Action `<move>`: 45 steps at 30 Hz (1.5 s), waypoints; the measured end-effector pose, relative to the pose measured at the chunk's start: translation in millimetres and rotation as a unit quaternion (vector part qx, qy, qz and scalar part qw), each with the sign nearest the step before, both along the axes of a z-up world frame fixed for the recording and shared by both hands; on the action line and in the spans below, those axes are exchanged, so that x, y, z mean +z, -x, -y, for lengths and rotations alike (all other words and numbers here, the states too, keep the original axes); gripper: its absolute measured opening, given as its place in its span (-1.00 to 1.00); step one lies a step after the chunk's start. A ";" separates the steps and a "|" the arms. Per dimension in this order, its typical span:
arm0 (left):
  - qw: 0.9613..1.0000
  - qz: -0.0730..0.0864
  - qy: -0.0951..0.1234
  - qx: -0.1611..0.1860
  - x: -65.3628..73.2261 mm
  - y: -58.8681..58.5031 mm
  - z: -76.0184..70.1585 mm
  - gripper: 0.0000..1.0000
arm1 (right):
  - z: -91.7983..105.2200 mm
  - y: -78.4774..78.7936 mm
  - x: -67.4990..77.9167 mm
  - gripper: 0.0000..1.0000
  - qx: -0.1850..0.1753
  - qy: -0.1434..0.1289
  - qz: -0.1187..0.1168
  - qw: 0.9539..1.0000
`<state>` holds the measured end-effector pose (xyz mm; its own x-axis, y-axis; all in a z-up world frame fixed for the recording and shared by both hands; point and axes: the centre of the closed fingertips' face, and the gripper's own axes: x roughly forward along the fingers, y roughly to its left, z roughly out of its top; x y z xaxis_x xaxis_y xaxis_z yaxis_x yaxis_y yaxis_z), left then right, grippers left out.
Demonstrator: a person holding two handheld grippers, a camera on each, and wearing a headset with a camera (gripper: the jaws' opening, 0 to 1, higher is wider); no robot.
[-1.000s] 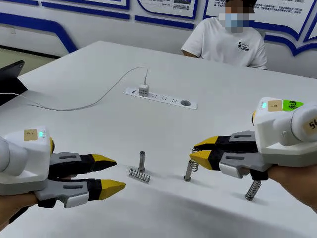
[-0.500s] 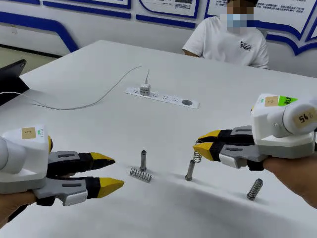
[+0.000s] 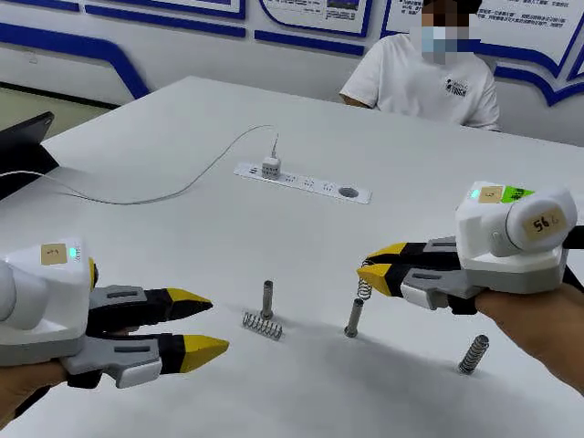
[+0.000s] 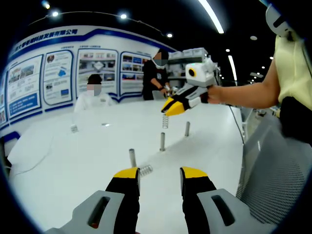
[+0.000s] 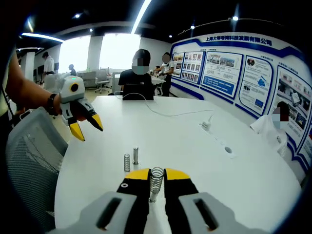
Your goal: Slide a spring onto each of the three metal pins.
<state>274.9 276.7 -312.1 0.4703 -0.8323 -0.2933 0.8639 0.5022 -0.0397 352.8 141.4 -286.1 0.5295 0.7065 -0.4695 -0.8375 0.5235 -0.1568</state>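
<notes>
The right gripper (image 3: 366,272) is hovering above the white worktop (image 3: 182,228) at about 3 o'clock in the head view. Its yellow-tipped fingers are pressing together on the top of a spring (image 3: 364,289), which is hanging down from them. The middle pin (image 3: 354,317) is standing just below and slightly toward 7 o'clock of the spring's lower end, and whether the two are touching cannot be told. In the right gripper view the held spring (image 5: 156,178) is sitting between the closed fingers with that pin (image 5: 152,197) directly under it.

The left gripper (image 3: 212,323) is resting low at 8 o'clock, its fingers standing apart and gripping nothing. At 3 o'clock from it the left pin (image 3: 267,298) is standing upright, with a loose spring (image 3: 262,325) lying flat just beside its base. A spring-covered pin (image 3: 474,354) is leaning at 4 o'clock, below the right gripper's body.

A power strip (image 3: 301,182) with a cable (image 3: 182,187) is lying toward 12 o'clock, and a seated person (image 3: 424,78) is sitting at the far edge.
</notes>
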 end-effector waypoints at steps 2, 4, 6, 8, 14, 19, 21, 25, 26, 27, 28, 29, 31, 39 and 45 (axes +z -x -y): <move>1.000 -0.001 0.001 0.000 0.1 0.5 0.5 -0.33 | 0.9 -1.9 -2.6 -0.77 -0.001 -0.001 -0.003 1.000; 1.000 -0.001 0.000 -0.001 -0.5 0.8 0.7 -0.33 | 0.6 -1.8 -4.7 -0.77 -0.002 0.000 -0.005 1.000; 1.000 -0.002 0.001 -0.001 -0.6 0.9 0.9 -0.33 | 0.3 -2.2 -6.0 -0.77 -0.003 -0.001 -0.007 1.000; 1.000 -0.002 0.001 -0.001 -1.2 0.8 1.1 -0.33 | -0.4 -2.6 -7.1 -0.77 -0.004 -0.003 -0.009 1.000; 1.000 -0.004 0.002 -0.001 -3.0 1.2 1.8 -0.33 | 0.5 -4.9 -12.9 -0.77 -0.009 -0.004 -0.012 1.000; 1.000 -0.006 0.001 -0.002 -5.0 1.8 1.8 -0.33 | 0.7 -5.8 -16.7 -0.77 -0.010 -0.003 -0.013 1.000; 1.000 -0.006 0.002 -0.002 -5.0 1.7 1.7 -0.33 | 0.8 -6.3 -17.0 -0.77 -0.012 -0.006 -0.016 1.000; 1.000 -0.006 0.001 0.000 -5.3 1.2 0.7 -0.33 | 0.0 -6.9 -19.2 -0.77 -0.013 -0.007 -0.017 1.000; 1.000 -0.006 0.001 0.000 -5.6 1.2 0.5 -0.33 | -0.4 -7.3 -18.7 -0.77 -0.013 -0.009 -0.016 1.000; 1.000 -0.006 0.000 0.000 -5.9 1.3 0.1 -0.33 | -0.4 -7.7 -19.0 -0.77 -0.014 -0.011 -0.016 1.000; 1.000 -0.007 0.000 0.000 -6.1 1.3 0.0 -0.33 | -0.3 -8.0 -19.1 -0.77 -0.016 -0.013 -0.016 1.000; 1.000 -0.007 0.001 0.000 -6.1 1.5 -0.2 -0.33 | -0.1 -8.4 -19.2 -0.77 -0.017 -0.015 -0.015 1.000; 1.000 -0.007 0.000 0.000 -6.7 1.6 -0.6 -0.33 | 0.5 -8.5 -19.1 -0.77 -0.019 -0.018 -0.016 1.000; 1.000 -0.008 0.000 0.001 -7.0 1.5 -0.2 -0.34 | 2.2 -7.8 -18.6 -0.77 -0.021 -0.020 -0.015 0.999; 1.000 -0.008 0.000 0.000 -6.8 1.6 0.6 -0.34 | 2.3 -7.0 -18.3 -0.77 -0.024 -0.023 -0.015 0.999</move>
